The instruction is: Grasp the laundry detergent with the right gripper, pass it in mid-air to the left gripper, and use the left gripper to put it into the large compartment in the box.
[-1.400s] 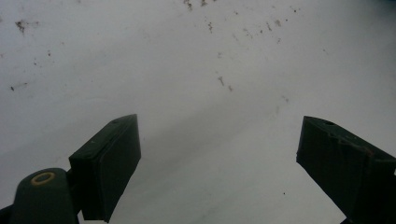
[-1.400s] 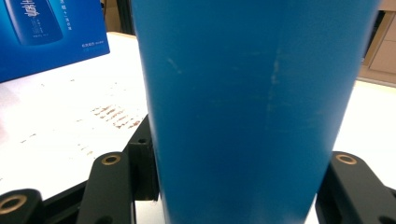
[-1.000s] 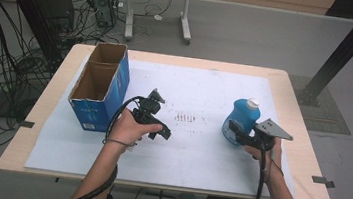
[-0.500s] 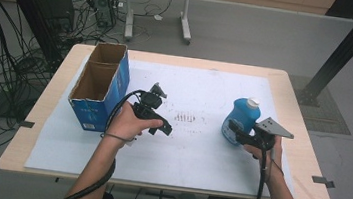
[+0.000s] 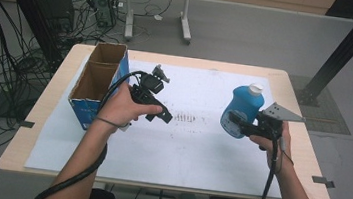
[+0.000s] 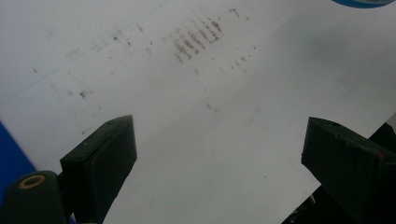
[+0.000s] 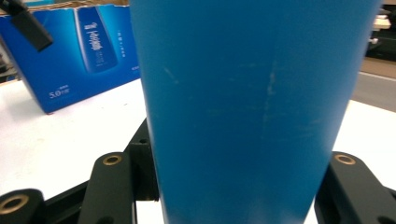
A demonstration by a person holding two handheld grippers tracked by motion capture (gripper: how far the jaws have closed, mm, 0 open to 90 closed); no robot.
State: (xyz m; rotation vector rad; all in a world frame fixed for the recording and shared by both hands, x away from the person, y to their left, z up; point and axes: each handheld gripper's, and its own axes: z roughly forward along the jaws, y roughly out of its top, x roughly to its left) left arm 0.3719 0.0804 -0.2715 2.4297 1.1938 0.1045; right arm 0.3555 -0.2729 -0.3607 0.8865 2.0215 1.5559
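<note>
A: Going from the left, the cardboard box [image 5: 96, 84] stands open-topped at the table's left edge, and the left gripper [image 5: 161, 114] hangs over the white sheet [image 5: 184, 145] just beside it, jaws spread wide with nothing between them.

B: And the blue bottle [image 5: 240, 112]?

A: It stands toward the table's right side, near upright, a little tilted. The right gripper [image 5: 235, 121] has its jaws closed against the lower body, one on each flank.

B: How would it handle?

A: Probably rigid plastic, smooth and a bit slippery; heavy if full, though the fill cannot be seen. The low hold looks firm, but the bottle could tip above it. Its white cap [image 5: 254, 89] seems too small to hold.

B: Any change from a second earlier?

A: The left gripper has drifted nearer the box. The bottle and right gripper have barely moved.
</note>
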